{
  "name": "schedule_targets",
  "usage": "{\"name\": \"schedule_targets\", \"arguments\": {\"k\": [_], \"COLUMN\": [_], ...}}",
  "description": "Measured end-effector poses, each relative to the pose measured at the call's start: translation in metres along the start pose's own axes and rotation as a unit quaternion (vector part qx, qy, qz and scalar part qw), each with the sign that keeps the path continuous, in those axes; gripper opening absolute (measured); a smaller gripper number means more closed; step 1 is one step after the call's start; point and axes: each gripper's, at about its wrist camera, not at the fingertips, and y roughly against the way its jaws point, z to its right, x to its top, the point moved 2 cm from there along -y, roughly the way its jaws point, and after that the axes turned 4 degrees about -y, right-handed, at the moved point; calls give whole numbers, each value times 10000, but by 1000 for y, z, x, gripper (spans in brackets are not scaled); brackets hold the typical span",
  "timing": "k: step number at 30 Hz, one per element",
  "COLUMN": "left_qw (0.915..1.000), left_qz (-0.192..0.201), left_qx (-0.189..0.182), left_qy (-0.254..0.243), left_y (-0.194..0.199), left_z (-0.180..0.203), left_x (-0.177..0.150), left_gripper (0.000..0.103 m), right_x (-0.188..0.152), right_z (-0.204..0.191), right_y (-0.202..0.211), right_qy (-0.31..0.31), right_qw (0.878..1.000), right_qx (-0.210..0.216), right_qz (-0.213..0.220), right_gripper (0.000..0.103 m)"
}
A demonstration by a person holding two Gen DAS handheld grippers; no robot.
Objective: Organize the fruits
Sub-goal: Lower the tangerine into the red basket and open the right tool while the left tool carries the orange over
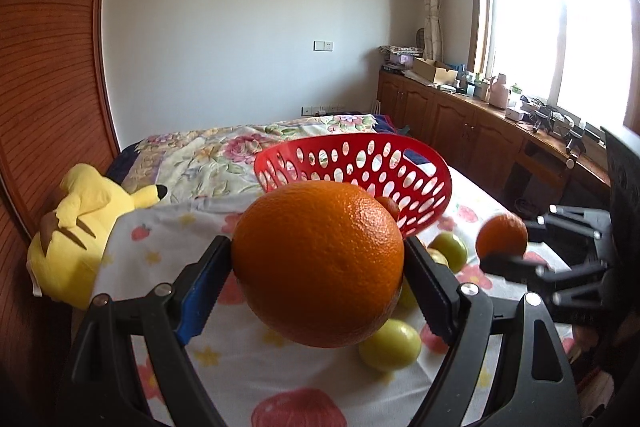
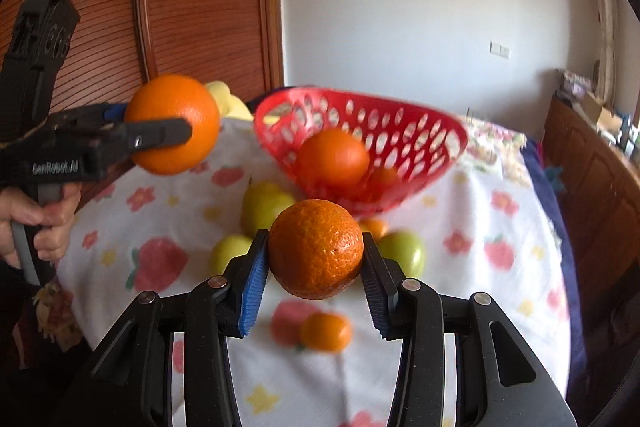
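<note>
Both tongs are loaded. Left tongs (image 1: 318,267) pinch a large orange (image 1: 318,271) across its widest girth, pads flat against opposite flanks; right tongs (image 2: 316,259) pinch a smaller mandarin (image 2: 316,249) the same way. Both fruits hang in the air above the bed (image 2: 516,239), short of the red basket (image 2: 424,143), which sits tilted toward the far edge of the bed with its mouth turned this way.

The orange looks dense and heavy for its grip, with a firm, pebbled rind that should give the pads good purchase; held at the equator it is unlikely to squirt out, though squeezing harder would only bruise it. The mandarin is probably lighter, with looser and softer skin, so it wants a gentler pinch. The green fruits (image 2: 402,253) lying on the cloth look smooth and hard, likely more slippery, and round enough to roll if nudged.

Only the right wrist view looks into the basket: an orange (image 2: 332,157) and a smaller fruit beside it already lie inside. It also shows a small mandarin (image 2: 326,331) on the cloth toward the near edge, and the person's left hand (image 2: 40,223) on the trigger. The left wrist view instead shows a yellow plush toy (image 1: 76,231) at the bed's left edge, and the basket's perforated far wall.
</note>
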Motion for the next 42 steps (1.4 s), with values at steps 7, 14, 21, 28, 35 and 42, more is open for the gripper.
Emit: {"name": "schedule_targets", "arguments": {"k": [7,14,21,28,35,42], "left_qw": [10000,9999,9997,9993,9989,9979], "left_qz": [14,-80,-237,-335,-426,-577], "left_qx": [-12,-10,10,-1,1,42], "left_qy": [-40,-67,-112,-158,-177,-274], "left_y": [-23,-51,-82,-104,-119,-134], "left_z": [-2,-4,-7,-8,-8,-7], "left_x": [23,37,46,54,55,60], "left_gripper": [85,85,85,85,85,85], "right_x": [38,64,74,72,76,77], "right_z": [33,58,69,75,83,87], "right_y": [-28,-72,-114,-133,-130,-117], "right_qy": [98,213,389,430,271,184], "right_qw": [9999,9994,9976,9964,9978,9989], "right_qx": [-55,-23,-44,19,95,42], "right_qz": [-35,-283,-564,-727,-604,-419], "right_gripper": [44,44,44,45,47,48]}}
